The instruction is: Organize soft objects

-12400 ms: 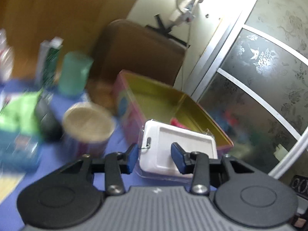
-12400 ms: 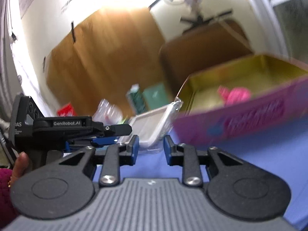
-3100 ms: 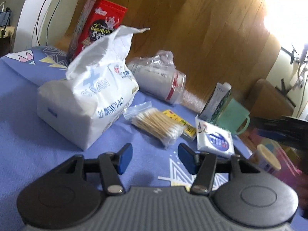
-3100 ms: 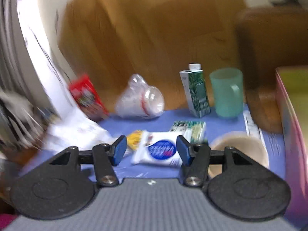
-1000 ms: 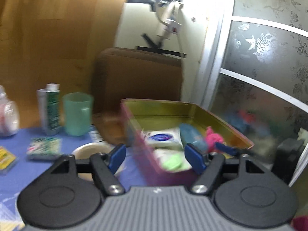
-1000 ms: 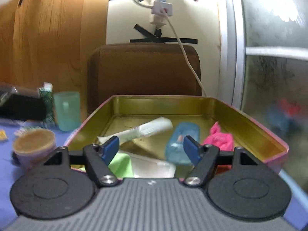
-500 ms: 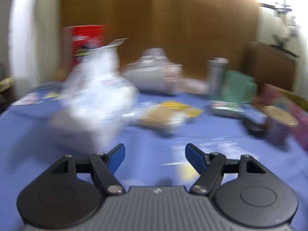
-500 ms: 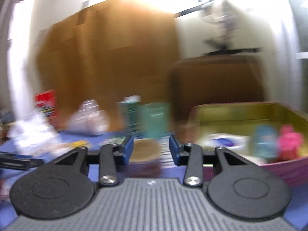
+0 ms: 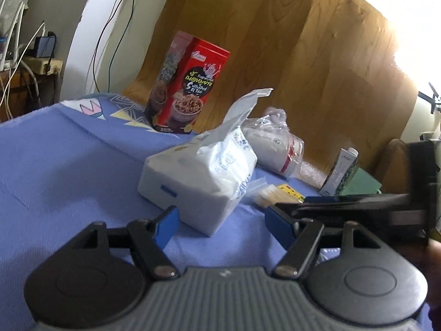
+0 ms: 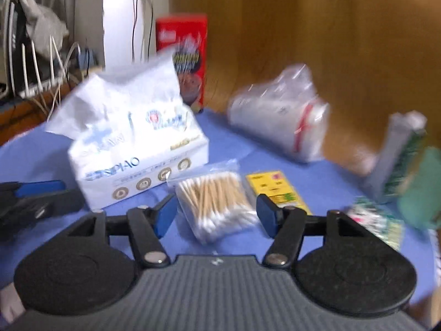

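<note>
A white soft tissue pack (image 9: 201, 176) lies on the blue tablecloth, also in the right wrist view (image 10: 137, 149). My left gripper (image 9: 223, 226) is open and empty, just in front of the pack. A clear bag of cotton swabs (image 10: 215, 204) lies right of the pack. My right gripper (image 10: 215, 215) is open and empty, its fingers on either side of the swab bag's near end. The right gripper (image 9: 344, 207) shows from the side in the left wrist view. A plastic-wrapped white bundle (image 10: 278, 118) lies behind.
A red cereal box (image 9: 187, 88) stands at the back by the wooden board. A yellow flat packet (image 10: 275, 190), a green-white carton (image 10: 402, 162), a green cup (image 10: 421, 190) and a small patterned packet (image 10: 377, 220) lie to the right. Cables hang at the far left.
Both grippers have swung left from the pink tin toward the tissue pack and the swabs. The right gripper's fingers have opened wider than half a second ago.
</note>
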{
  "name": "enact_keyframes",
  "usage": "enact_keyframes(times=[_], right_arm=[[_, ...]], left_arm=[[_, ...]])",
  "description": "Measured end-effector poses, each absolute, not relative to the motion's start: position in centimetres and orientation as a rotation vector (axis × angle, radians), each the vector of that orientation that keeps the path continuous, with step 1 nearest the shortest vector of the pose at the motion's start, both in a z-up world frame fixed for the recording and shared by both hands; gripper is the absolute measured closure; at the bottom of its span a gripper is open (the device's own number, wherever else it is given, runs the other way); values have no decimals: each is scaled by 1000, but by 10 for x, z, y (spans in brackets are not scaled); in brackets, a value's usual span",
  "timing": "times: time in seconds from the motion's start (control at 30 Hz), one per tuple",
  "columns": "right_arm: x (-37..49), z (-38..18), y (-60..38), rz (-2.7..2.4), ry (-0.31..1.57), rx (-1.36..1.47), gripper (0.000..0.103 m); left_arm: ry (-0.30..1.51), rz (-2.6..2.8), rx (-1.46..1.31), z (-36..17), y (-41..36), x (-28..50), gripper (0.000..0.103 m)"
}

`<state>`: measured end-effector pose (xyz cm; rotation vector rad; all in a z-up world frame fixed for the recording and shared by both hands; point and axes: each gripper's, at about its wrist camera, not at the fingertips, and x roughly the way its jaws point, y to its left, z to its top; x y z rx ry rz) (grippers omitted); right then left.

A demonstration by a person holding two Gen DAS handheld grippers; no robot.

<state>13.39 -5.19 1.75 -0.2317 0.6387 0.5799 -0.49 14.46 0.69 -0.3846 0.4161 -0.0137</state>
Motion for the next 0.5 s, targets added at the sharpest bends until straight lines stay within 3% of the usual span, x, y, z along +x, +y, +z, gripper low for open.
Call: enact_keyframes(times=[0.1, 0.5], right_arm=[[122, 13, -54, 539, 622, -279, 58], [-71, 4, -154, 462, 490, -426, 55]], left_arm=[[405, -17, -386, 5, 145, -8, 32], [443, -39, -273, 9, 124, -10, 27]])
